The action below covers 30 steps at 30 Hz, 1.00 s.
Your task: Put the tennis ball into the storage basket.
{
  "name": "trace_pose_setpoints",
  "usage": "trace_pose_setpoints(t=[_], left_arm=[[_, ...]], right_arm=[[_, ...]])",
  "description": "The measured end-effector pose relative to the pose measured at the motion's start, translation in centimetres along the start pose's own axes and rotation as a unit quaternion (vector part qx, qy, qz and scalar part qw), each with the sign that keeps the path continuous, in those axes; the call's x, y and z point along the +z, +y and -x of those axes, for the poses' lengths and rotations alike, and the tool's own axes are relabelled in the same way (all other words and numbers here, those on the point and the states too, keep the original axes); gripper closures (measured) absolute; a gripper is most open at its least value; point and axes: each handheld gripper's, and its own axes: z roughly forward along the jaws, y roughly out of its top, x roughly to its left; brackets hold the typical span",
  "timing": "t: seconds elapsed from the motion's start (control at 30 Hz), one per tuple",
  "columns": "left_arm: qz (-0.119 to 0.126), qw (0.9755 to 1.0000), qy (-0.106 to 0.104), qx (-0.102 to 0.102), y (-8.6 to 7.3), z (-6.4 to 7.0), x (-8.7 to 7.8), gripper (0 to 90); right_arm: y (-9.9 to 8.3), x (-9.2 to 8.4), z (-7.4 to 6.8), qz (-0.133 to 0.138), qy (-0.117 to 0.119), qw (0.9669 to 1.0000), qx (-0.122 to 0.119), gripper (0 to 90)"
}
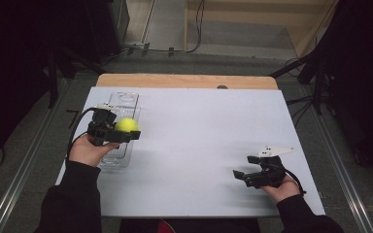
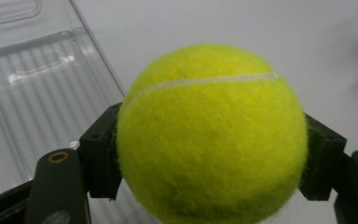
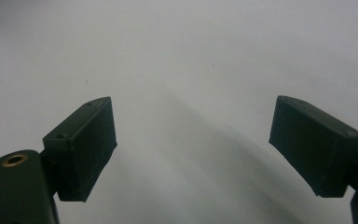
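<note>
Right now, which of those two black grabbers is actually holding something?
The left gripper, by the clear plastic tray: its jaws are shut on a yellow tennis ball. The right gripper has its jaws spread apart, nothing between them.

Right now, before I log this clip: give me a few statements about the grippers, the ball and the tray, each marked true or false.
1. The left gripper is shut on the tennis ball. True.
2. The right gripper holds a second ball. False: its jaws stand open with nothing between them.
3. The clear plastic tray lies on the left part of the table. True.
4. The ball rests on the table beside the right gripper. False: it is in the left gripper, above the tray's edge.
5. The ball is orange. False: it is yellow-green.
</note>
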Motion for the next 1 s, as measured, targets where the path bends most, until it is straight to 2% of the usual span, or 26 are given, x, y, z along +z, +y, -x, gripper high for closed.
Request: trace_pose_setpoints(t=[0.43, 0.77, 1.0], left_arm=[[0.002, 0.9991, 0.032, -0.027, -0.4, -1.8, -1.0, 26.4], [0.008, 0.998, 0.047, -0.04, -0.1, -2.9, -0.4, 26.3], [0.002, 0.9974, 0.053, -0.049, 0.0, -3.9, 0.1, 26.3]], right_arm=[[0.0, 0.0, 0.0, 0.0, 0.0, 1.0, 0.0, 12.7], [0.0, 0.0, 0.0, 0.0, 0.0, 1.0, 0.001, 12.7], [0.0, 0.0, 0.0, 0.001, 0.0, 1.0, 0.001, 12.7]])
